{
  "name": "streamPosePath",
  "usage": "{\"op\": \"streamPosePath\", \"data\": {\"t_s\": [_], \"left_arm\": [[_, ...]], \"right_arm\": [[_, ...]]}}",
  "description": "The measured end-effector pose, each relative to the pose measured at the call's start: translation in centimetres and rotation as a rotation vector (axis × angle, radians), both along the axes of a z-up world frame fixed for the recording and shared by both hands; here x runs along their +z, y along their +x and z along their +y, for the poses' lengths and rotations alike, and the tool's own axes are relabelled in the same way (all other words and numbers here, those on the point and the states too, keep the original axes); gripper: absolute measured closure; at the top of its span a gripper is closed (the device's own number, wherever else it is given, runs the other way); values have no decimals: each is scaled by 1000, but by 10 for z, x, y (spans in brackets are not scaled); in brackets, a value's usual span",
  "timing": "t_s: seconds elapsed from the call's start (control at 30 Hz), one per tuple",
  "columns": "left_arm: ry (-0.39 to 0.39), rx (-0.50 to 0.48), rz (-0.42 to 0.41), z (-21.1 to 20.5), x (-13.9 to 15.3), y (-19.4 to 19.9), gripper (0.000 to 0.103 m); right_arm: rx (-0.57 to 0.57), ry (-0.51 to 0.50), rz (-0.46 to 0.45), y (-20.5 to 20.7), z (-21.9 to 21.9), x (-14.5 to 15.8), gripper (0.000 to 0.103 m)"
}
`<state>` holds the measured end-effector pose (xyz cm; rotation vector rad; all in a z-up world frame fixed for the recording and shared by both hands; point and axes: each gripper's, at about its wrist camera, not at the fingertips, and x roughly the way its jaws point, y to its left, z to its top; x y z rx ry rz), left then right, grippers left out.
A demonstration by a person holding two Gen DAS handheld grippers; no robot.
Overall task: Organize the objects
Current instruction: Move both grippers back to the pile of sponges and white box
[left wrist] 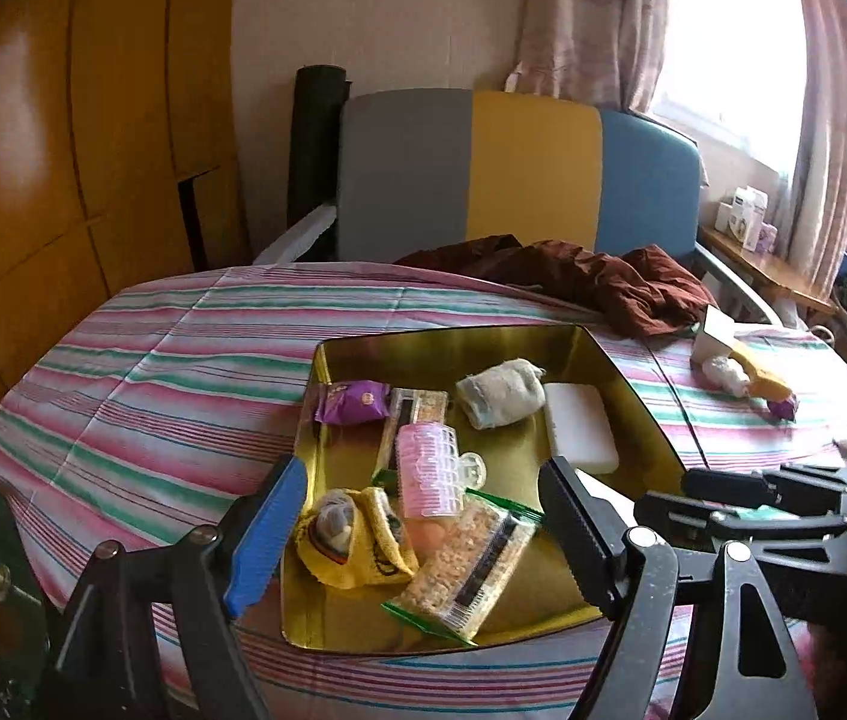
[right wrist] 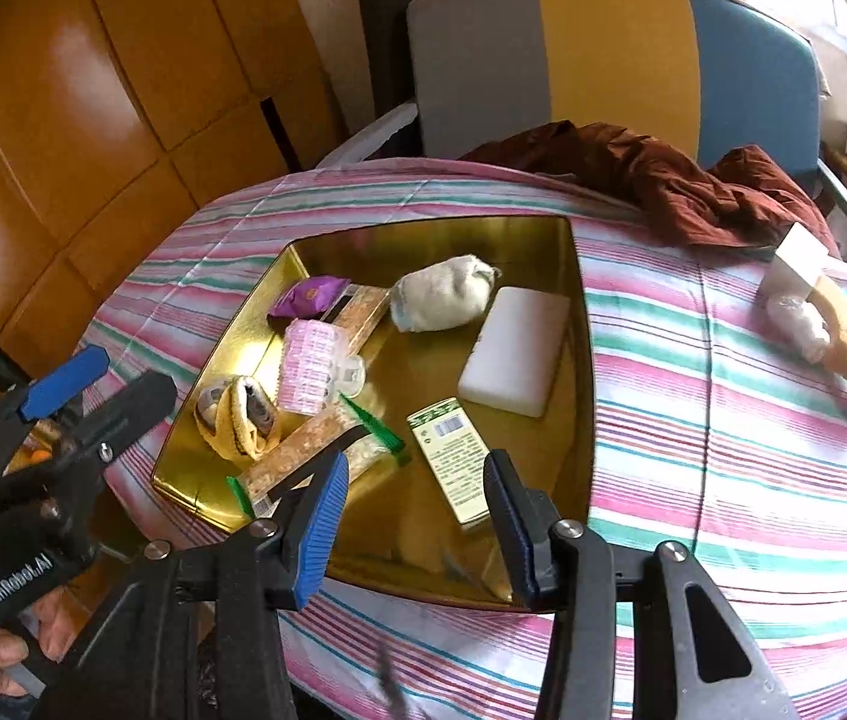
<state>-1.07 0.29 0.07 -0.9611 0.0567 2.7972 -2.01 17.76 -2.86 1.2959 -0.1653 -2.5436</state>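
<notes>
Striped cloth (right wrist: 693, 420) over the bench – pink, white, green, thin blue lines. Gold, mirror-bright tray (right wrist: 567, 252). Inside: purple packet (right wrist: 309, 295); pink ribbed roller (right wrist: 306, 375) with clear clip; yellow pouch (right wrist: 240, 420) with black print; cream-white rolled sock (right wrist: 444, 294) with pale blue band; plain white block (right wrist: 513, 351); cream box (right wrist: 453, 459) with green print; tan grain bars (right wrist: 303, 459) in clear wrap, green edges, black strip. Dark red-brown garment (right wrist: 663, 180) at the far edge. Chair back (right wrist: 609, 54) in three panels – grey, mustard yellow, blue. Orange-brown glossy wood wall (right wrist: 93, 90). Pink-patterned curtains (left wrist: 591, 18). Black left claw (left wrist: 423, 534) and right claw (right wrist: 417, 516), blue ribbed pads.
</notes>
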Motion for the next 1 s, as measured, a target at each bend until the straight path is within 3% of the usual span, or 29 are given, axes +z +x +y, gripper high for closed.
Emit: {"op": "streamPosePath", "data": {"t_s": [0.63, 1.0], "left_arm": [[-82, -108, -7, 44, -5, 9, 21], [-120, -174, -9, 68, -7, 12, 21]], "right_arm": [[-96, 0, -2, 3, 40, -5, 56], [-209, -15, -32, 5, 85, -14, 56]]}}
